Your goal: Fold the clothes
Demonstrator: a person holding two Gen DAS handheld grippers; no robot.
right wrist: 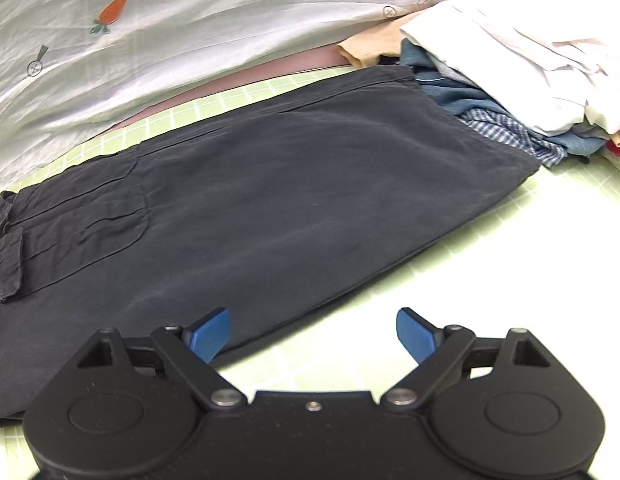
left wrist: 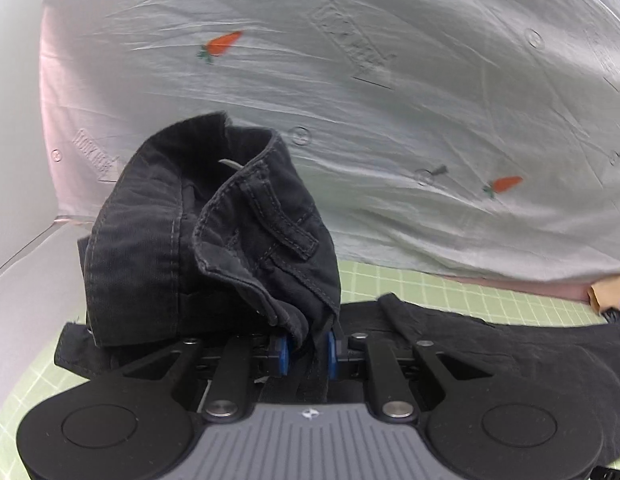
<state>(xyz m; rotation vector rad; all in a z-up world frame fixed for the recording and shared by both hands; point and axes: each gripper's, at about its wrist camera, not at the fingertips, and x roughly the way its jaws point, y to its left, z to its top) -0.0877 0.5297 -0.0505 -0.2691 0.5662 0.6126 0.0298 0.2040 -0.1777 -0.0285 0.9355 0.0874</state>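
The left hand-held gripper [left wrist: 306, 350] has its blue pads pressed together on a bunched fold of the dark trousers [left wrist: 214, 232]. The pinched part is the waistband end; a belt loop and stitched seams face the camera, and the fabric rises above the pads in a crumpled hump. The rest of the garment trails to the right, flat on the green gridded mat [left wrist: 469, 292] that covers the desk.

The right hand-held gripper [right wrist: 313, 334] is spread wide. Nothing lies between its blue pads [right wrist: 210, 334]. The left pad sits over the near edge of the trousers; the right pad sits over bare mat.

Beyond it, the trouser leg [right wrist: 290, 208] lies smooth and diagonal, with a flapped cargo pocket [right wrist: 82, 224] toward the left. At the far end of the leg, a pile of mixed clothes [right wrist: 509, 80] touches the hem. A white sheet printed with carrots [right wrist: 150, 40] hangs behind the desk.
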